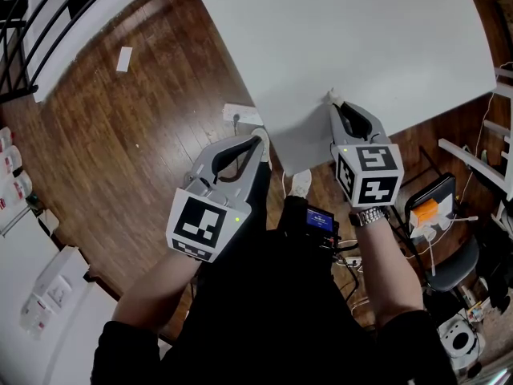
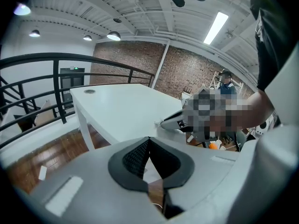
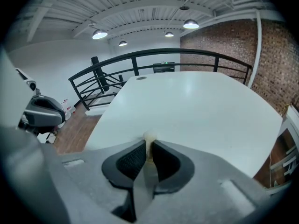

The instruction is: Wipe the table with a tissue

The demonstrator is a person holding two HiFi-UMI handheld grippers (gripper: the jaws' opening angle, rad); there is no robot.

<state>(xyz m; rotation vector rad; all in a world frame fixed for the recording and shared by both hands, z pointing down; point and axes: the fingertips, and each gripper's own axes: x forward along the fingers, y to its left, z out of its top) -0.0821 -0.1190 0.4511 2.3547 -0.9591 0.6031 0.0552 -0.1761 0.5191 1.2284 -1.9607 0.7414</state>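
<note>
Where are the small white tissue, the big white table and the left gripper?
small white tissue [image 3: 149, 136], right gripper view, the wad poking out between the jaws.
big white table [image 1: 361, 38], head view, bare top.
left gripper [image 1: 258, 140], head view, between its fingertips.

table [image 1: 385, 30] white | floor [image 1: 136, 135] brown wood grain | left gripper [image 1: 260, 137], right gripper [image 1: 336, 105] grey, black-white square markers | tissue [image 3: 149, 136] seemingly cream, blurred | far wall [image 3: 275, 55] red brick
</note>
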